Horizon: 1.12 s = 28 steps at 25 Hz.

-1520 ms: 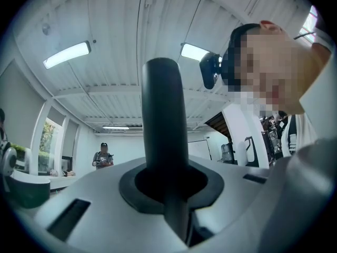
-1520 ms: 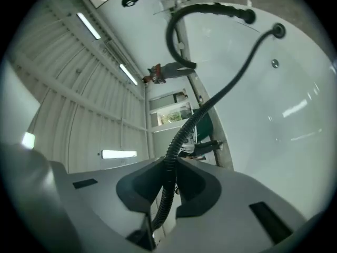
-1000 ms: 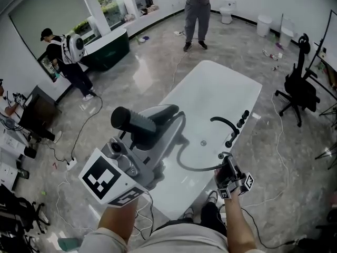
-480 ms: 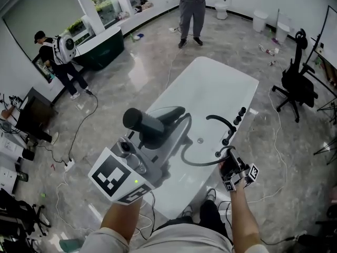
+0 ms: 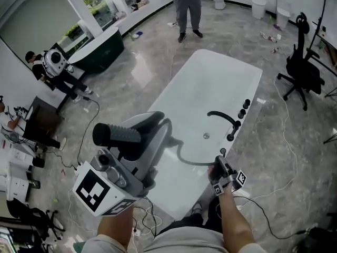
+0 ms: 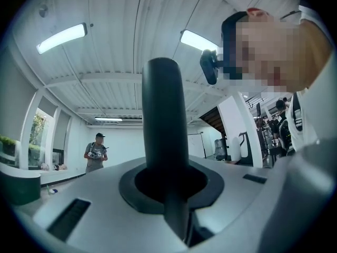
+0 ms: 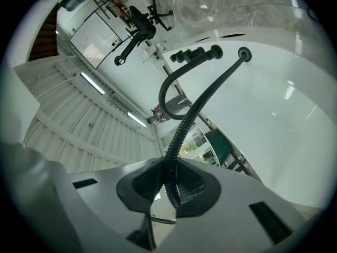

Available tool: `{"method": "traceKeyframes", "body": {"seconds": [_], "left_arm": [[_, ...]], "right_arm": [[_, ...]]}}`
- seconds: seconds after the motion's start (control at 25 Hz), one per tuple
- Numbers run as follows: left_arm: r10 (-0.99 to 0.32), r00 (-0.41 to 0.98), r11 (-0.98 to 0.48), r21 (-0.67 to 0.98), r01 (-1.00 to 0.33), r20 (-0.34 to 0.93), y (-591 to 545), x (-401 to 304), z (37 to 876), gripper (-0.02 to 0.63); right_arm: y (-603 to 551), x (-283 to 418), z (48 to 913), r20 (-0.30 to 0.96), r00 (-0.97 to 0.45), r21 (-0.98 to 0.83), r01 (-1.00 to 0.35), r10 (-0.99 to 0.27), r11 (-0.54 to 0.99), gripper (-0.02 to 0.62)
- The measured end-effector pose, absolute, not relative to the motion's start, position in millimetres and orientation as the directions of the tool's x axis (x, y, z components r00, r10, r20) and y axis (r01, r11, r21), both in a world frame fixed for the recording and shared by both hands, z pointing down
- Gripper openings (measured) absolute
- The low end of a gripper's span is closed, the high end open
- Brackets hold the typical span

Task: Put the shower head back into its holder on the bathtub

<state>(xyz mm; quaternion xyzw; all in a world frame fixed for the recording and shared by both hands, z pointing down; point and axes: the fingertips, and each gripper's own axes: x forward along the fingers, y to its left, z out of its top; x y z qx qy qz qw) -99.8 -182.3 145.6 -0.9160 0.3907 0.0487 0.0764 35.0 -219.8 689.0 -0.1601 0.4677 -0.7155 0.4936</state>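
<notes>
The left tool (image 5: 141,137) is gripping the dark shower head (image 5: 113,135) above the white bathtub (image 5: 210,86), while the right tool (image 5: 219,165) is clamping the ribbed hose (image 5: 189,162) near the rim.

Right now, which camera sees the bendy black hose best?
The right gripper view: the hose runs close-up from the jaws to the bathtub rim. The head view shows it thin and far. The left gripper view shows none.
</notes>
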Motion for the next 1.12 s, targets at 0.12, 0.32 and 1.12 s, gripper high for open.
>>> {"method": "traceKeyframes", "body": {"seconds": [0.12,0.32,1.12], "left_arm": [[-0.706,0.698,-0.692,-0.09,-0.716,-0.122,-189.8,-88.7,163.9,0.055],[-0.687,0.719,-0.716,-0.073,-0.694,-0.104,-201.9,-71.1,190.9,0.055],[-0.589,0.8,-0.803,-0.022,-0.595,-0.112,-241.5,5.7,257.9,0.055]], "right_arm": [[-224.4,44.7,708.4,-0.202,-0.46,-0.832,0.547,-0.864,-0.097,0.063],[-232.8,46.9,731.2,-0.179,-0.48,-0.822,0.552,-0.859,-0.137,0.063],[-272.4,49.7,859.5,-0.053,-0.648,-0.817,0.465,-0.76,-0.339,0.063]]}}
